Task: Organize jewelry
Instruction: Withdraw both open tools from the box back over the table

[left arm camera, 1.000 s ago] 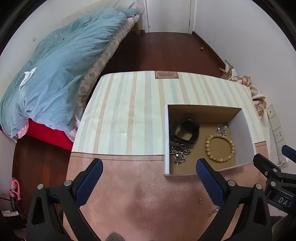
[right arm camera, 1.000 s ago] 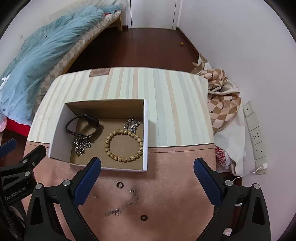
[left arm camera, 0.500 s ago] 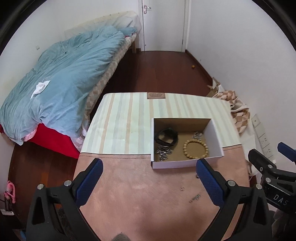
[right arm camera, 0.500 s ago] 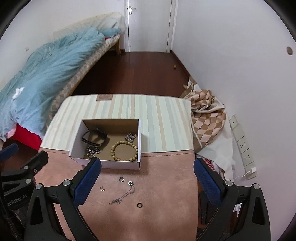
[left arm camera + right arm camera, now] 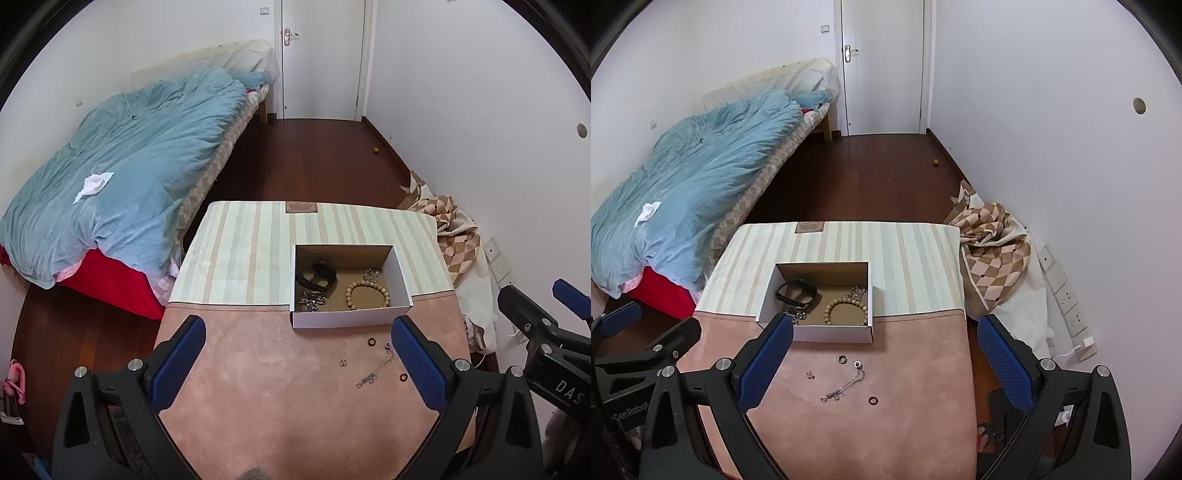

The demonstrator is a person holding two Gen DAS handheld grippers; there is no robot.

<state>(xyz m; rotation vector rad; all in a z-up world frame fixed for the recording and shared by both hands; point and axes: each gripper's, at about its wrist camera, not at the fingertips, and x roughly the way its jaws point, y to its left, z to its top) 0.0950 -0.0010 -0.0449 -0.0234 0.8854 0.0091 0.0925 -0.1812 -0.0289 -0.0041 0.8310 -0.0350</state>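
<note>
A white cardboard box (image 5: 351,319) (image 5: 831,334) stands on the table and holds a black band (image 5: 317,277), a wooden bead bracelet (image 5: 367,294) (image 5: 846,311) and silver pieces (image 5: 312,301). In front of it on the pink cloth lie a thin silver chain (image 5: 844,387) (image 5: 376,371), small dark rings (image 5: 873,400) (image 5: 842,358) and a tiny charm (image 5: 809,375). My left gripper (image 5: 299,363) and right gripper (image 5: 884,363) are both open and empty, high above the near table edge.
The table has a striped cloth (image 5: 251,243) on its far half and a pink cloth (image 5: 288,398) near me. A bed with a blue duvet (image 5: 122,177) stands left. Checked fabric (image 5: 993,251) lies on the floor at the right wall. A white door (image 5: 882,66) is far back.
Both grippers have risen and pulled back from the table; the box and loose jewelry look smaller and farther. Both stay open. Nothing on the table has moved.
</note>
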